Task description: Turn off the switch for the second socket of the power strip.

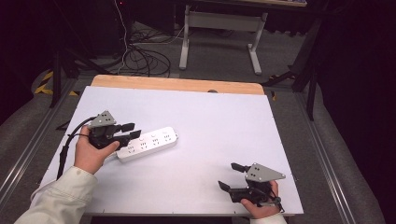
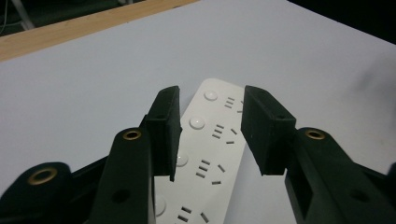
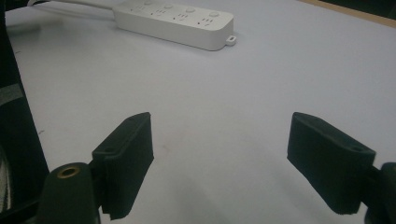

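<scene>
Over power strip (image 1: 147,144): left tool (image 1: 131,130) spread; right tool (image 1: 232,176) spread, well apart.

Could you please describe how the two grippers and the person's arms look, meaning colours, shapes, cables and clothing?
Both the left gripper and the right gripper are black, each with two flat, blocky jaws and a grey three-cornered plate with small dark holes on top. Brass-coloured rings sit near the jaw bases. A black cable trails from the left one. The left forearm wears a cream sleeve; a cream cuff shows at the right wrist.
</scene>
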`<state>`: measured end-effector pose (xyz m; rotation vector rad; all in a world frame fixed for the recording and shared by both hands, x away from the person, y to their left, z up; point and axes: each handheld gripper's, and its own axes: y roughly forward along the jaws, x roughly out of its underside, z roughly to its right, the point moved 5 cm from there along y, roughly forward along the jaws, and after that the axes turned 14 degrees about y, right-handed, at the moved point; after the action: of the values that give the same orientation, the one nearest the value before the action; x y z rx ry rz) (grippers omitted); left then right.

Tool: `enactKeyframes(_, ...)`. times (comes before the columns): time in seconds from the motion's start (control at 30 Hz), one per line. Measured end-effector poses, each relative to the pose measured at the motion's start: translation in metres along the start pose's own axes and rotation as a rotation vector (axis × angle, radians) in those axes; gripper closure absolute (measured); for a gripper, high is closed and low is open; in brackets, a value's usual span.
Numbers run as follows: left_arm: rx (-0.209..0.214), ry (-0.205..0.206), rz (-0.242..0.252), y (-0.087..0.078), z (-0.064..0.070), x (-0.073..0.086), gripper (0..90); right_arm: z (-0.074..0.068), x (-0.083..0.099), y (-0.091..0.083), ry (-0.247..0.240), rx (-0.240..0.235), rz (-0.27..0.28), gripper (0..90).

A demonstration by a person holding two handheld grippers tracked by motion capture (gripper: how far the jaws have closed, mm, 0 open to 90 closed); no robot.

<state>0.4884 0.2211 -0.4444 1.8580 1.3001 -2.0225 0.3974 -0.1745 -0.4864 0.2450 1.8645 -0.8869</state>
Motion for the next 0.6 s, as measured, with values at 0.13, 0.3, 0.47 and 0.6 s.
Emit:
enactKeyframes(0.13, -0.023, -0.019, -0.028, 0.008, -0.004, 0.004, 65.5, 0.0, 0.0, 0.0, 0.0, -0.002, 0.001, 22.9)
enactKeyframes(0.3, -0.024, -0.042, -0.054, 0.015, -0.006, 0.007, 71.6, 0.001, 0.0, 0.0, 0.001, -0.003, 0.001, 22.9)
enactKeyframes(0.47, -0.025, -0.034, -0.083, 0.022, -0.008, 0.012, 77.5, 0.001, 0.0, 0.0, 0.002, -0.005, 0.001, 22.9)
enactKeyframes(0.6, -0.029, -0.019, -0.11, 0.027, -0.009, 0.016, 82.0, 0.001, 0.0, 0.0, 0.003, -0.003, -0.001, 22.9)
